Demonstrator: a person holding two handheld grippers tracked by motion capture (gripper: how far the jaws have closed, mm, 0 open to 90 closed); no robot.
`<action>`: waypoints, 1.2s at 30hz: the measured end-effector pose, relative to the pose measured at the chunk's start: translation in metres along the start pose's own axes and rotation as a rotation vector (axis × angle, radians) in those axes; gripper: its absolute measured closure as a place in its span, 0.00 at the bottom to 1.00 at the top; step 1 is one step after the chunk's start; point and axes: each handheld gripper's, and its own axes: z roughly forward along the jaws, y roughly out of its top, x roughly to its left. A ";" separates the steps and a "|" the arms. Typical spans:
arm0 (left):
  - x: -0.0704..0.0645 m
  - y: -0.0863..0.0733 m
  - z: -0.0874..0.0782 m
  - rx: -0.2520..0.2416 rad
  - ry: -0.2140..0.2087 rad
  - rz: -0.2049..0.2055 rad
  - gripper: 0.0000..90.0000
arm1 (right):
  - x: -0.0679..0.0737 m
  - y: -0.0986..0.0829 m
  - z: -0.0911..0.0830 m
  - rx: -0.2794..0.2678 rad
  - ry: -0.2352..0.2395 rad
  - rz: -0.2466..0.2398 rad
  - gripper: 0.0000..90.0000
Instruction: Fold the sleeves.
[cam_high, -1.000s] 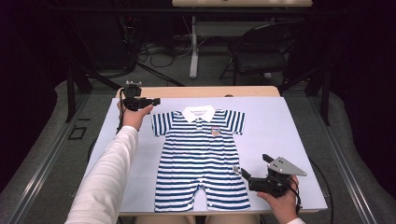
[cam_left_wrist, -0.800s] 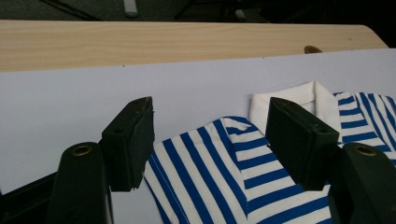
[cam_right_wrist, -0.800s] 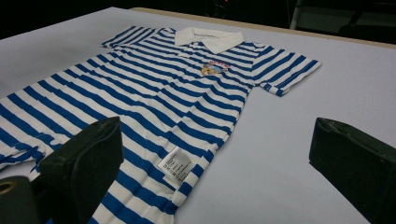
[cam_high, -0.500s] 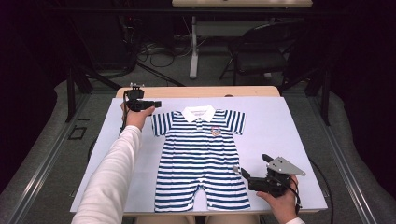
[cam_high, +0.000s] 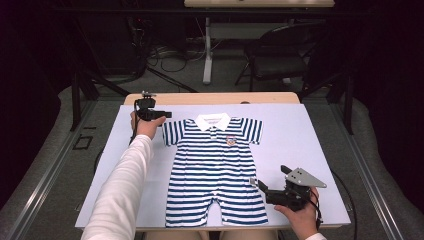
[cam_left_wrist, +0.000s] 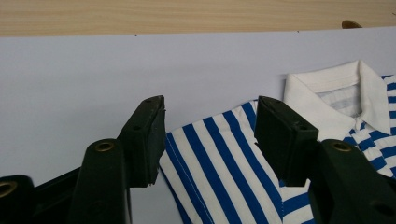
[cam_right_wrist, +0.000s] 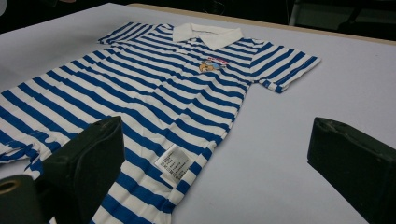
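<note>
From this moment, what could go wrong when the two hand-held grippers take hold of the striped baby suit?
1. The left hand-held gripper is open around the sleeve; closing too high might miss the thin cloth, or pinch only the top layer.
2. The right hand-held gripper is open near the side seam with the white label; it may catch the label alone.
3. Pulling unevenly could wrinkle the flat baby suit or drag it on the white sheet.

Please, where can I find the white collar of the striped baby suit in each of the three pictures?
High view: white collar at upper centre, top of the striped baby suit.
Left gripper view: collar at the right, beyond the right-hand jaw.
Right gripper view: collar at top centre, far from the jaws.
Shared landmark: the small chest emblem below the collar, seen in the high and right gripper views.
</note>
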 end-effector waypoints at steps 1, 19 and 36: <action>0.000 0.000 0.001 0.002 -0.005 -0.002 0.49 | 0.000 0.000 0.000 0.000 0.000 0.000 0.04; 0.015 -0.006 0.015 0.058 0.018 -0.048 0.64 | 0.000 0.000 0.000 0.006 0.005 0.003 0.05; 0.020 -0.012 0.029 0.081 0.060 -0.071 0.72 | 0.000 -0.001 0.001 0.008 0.015 0.006 0.06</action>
